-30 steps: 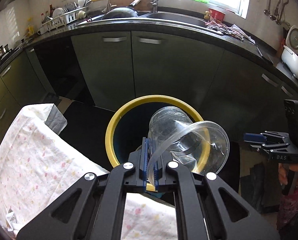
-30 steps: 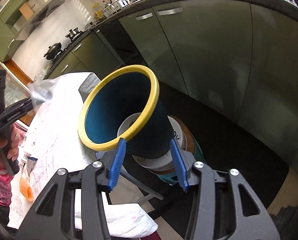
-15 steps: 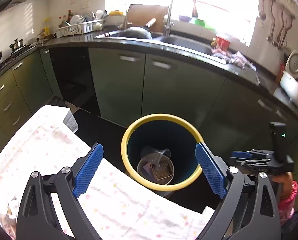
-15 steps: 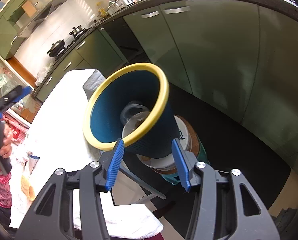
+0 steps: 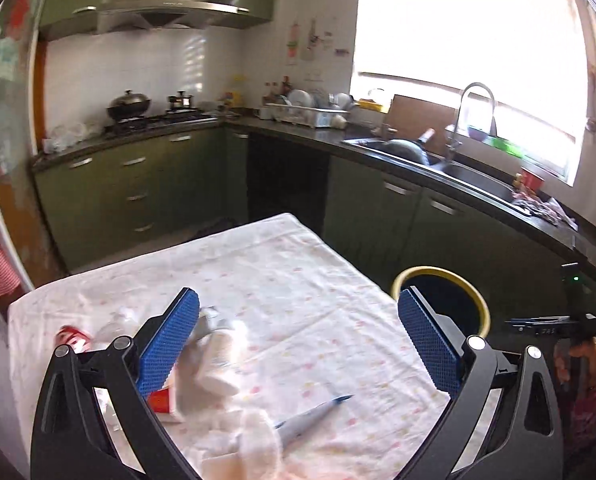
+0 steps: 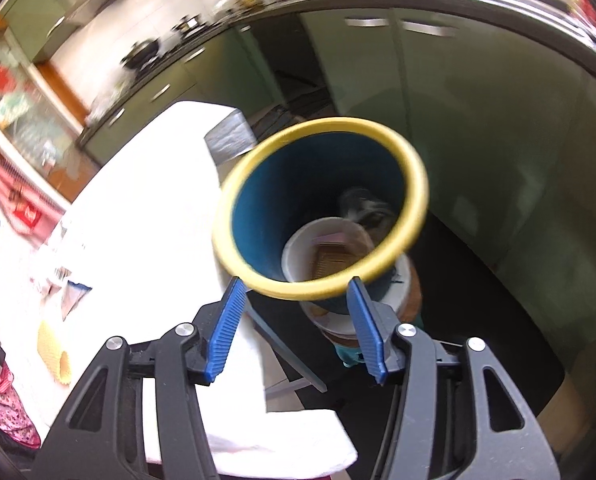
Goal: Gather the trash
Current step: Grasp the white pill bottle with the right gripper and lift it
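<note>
Green kitchen cabinets ring the cloth-covered table (image 5: 298,280), where the left gripper (image 5: 298,340), jaws wide and empty, hangs over crumpled trash (image 5: 218,356) near-left, while the right gripper (image 6: 298,320), half-open, seemingly steadies the bin (image 6: 321,208) for drops.

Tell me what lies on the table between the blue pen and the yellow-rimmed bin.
In the left wrist view, only bare flowered tablecloth lies between the pen and the bin, with the left gripper's right finger crossing in front.

matt floral cloth tablecloth (image 5: 298,280), glossy plastic bin (image 6: 321,208), knurled claw pads (image 5: 170,344)
</note>
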The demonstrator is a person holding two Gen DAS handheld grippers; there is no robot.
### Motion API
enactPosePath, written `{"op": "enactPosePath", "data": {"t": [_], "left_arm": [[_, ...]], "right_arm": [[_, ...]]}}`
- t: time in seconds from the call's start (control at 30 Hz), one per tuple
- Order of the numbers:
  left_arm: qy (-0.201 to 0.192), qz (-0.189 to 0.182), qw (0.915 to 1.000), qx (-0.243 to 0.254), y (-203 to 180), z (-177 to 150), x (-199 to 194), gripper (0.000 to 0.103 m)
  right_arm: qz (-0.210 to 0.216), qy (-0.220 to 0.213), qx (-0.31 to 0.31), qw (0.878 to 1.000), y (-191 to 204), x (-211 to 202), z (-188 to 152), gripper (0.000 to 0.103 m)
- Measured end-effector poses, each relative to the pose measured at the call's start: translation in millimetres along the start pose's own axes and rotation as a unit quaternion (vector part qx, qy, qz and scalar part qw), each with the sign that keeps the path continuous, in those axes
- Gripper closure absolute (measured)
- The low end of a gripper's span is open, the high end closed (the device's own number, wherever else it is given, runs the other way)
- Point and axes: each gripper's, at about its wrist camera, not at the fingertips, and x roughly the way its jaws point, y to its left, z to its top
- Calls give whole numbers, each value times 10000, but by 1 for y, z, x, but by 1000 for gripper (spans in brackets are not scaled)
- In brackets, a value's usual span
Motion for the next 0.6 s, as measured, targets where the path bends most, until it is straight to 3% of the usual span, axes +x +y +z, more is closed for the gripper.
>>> {"op": "enactPosePath", "data": {"t": [0.2,0.33,0.43,0.57,0.6], "left_arm": [[-189,854,9945,-583,97,-35,-29,5],[-307,1337,9869,-855,147,-64,-38,5],[-248,1269,9862,-1038,168,-83,-40,5],[-316,1017,9864,-1249,177,-102,-39,5],[-333,981,9866,-1260,179,-105,-40,5]], "right_arm": [[261,276,-972,9945,86,28,16,52],[608,469,-1708,9823,158,50,23,52],[1094,592,-2421,9622,213,67,28,38],[1596,458,-3552,9199,279,82,31,8],[1696,463,-3779,9090,291,86,32,7]]}}
